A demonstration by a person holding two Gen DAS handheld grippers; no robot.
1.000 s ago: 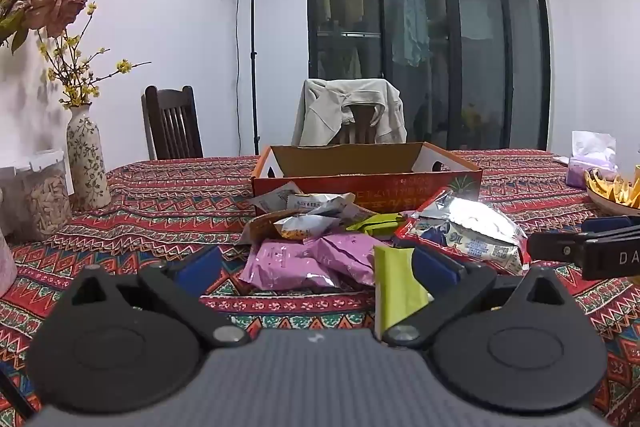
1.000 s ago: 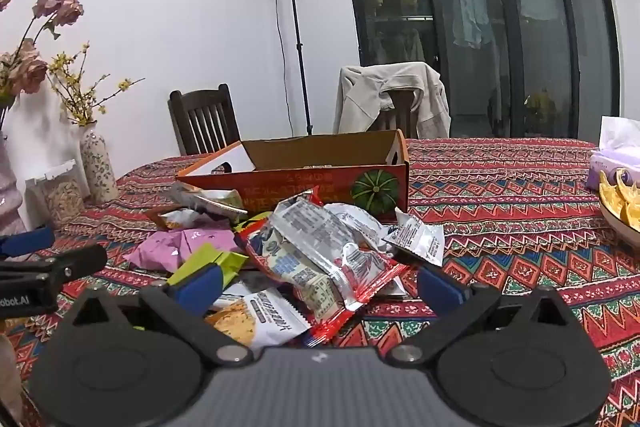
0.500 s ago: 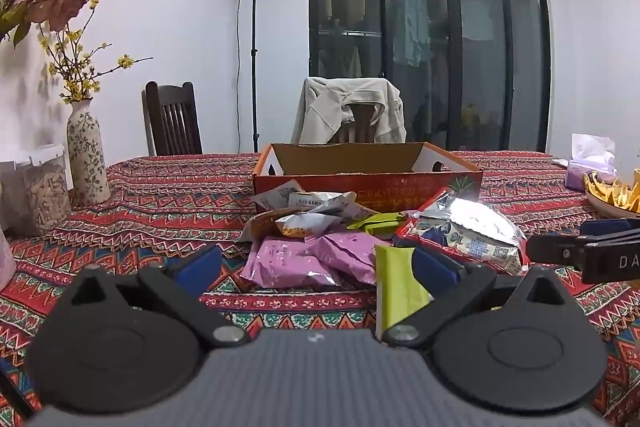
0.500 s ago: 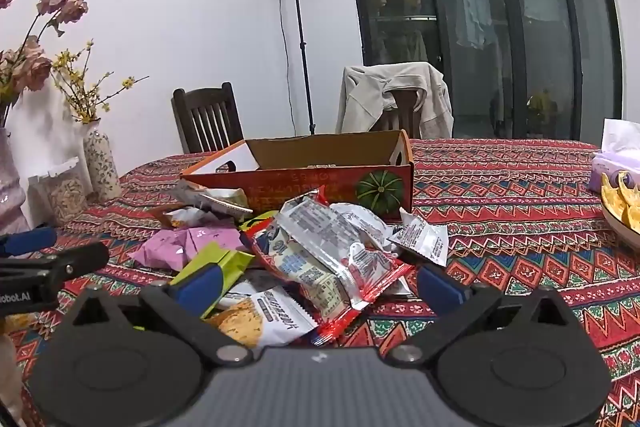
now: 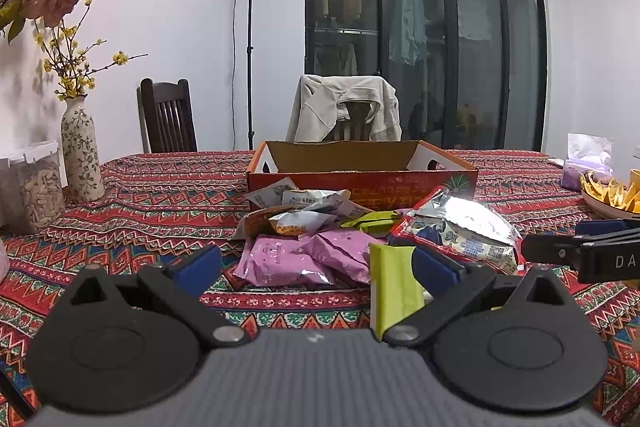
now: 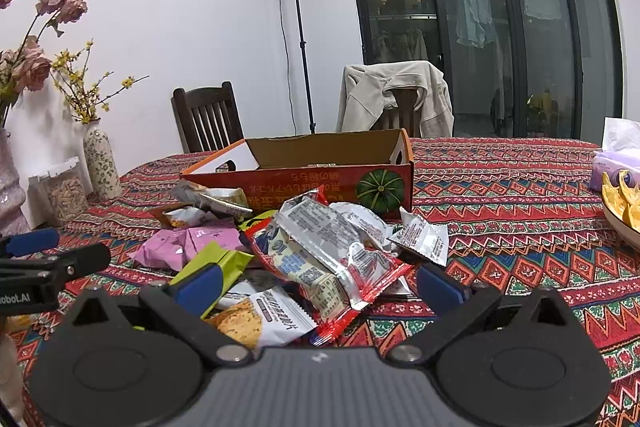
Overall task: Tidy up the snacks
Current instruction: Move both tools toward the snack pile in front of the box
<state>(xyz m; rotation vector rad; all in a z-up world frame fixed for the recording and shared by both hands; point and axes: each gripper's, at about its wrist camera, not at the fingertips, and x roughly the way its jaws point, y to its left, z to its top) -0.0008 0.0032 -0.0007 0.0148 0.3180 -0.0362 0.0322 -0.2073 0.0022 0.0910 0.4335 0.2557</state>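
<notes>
Starting at the left of the left wrist view, a vase (image 5: 81, 151) and a jar (image 5: 32, 187) stand at the table's edge, well apart from the snacks. Lower centre, the left gripper (image 5: 316, 263) is spread wide with nothing between its fingers; a green packet (image 5: 394, 281) stands just beside its right finger, though whether they touch is unclear. Beyond it lie pink packets (image 5: 304, 259), and to their right a large red-edged bag (image 5: 460, 231), all heaped on the patterned cloth in front of the cardboard box (image 5: 360, 167) at mid-frame. In the right wrist view the right gripper (image 6: 320, 283) is likewise wide open and empty, hovering low over a cracker packet (image 6: 260, 315) and the red-edged bag. At far right sits a dish of chips (image 6: 624, 207). The box's floor is mostly hidden, so its contents cannot be told; judging by the pile outside, nearly all the sorting is left to do.
</notes>
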